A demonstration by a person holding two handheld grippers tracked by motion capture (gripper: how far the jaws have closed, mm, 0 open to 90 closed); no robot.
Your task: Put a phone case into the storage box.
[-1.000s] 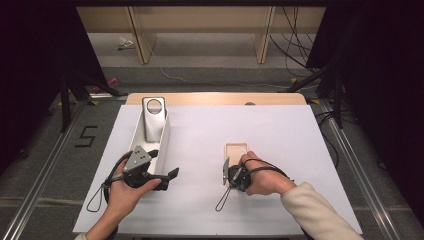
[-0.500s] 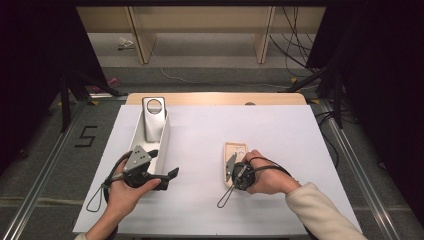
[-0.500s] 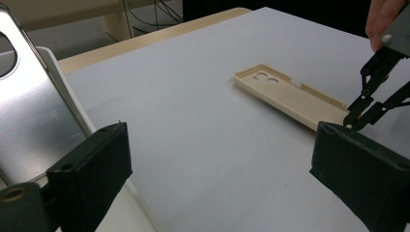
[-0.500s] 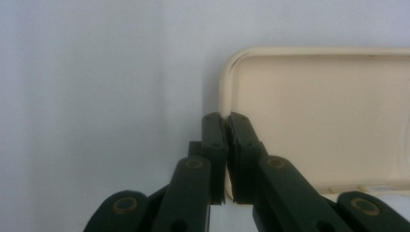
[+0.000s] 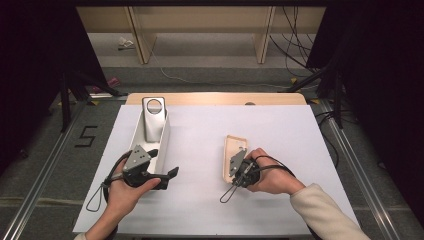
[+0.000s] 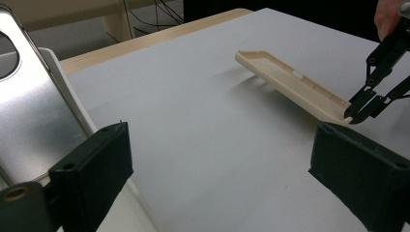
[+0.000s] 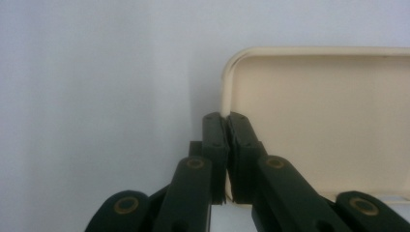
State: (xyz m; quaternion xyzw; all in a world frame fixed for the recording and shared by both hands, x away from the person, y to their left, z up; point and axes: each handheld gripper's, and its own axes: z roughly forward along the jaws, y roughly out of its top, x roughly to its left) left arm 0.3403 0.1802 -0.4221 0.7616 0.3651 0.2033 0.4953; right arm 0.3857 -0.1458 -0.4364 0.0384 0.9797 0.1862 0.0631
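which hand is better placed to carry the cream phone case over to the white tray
Right. The right tool is already shut on the cream case's edge; the left tool is open beside the white tray.

White worktop with a tray and a case

The worktop (image 5: 200, 135) is a white sheet over a wooden top, whose far edge shows bare. A long white tray (image 5: 162, 145) with a metal stand in it lies just ahead of the left gripper (image 5: 167, 177). A beige case (image 5: 231, 150) has its near edge lifted at the right gripper (image 5: 234, 170), far end resting on the sheet.

Dark numeral "5" (image 5: 87, 136), on the grey floor left of the table
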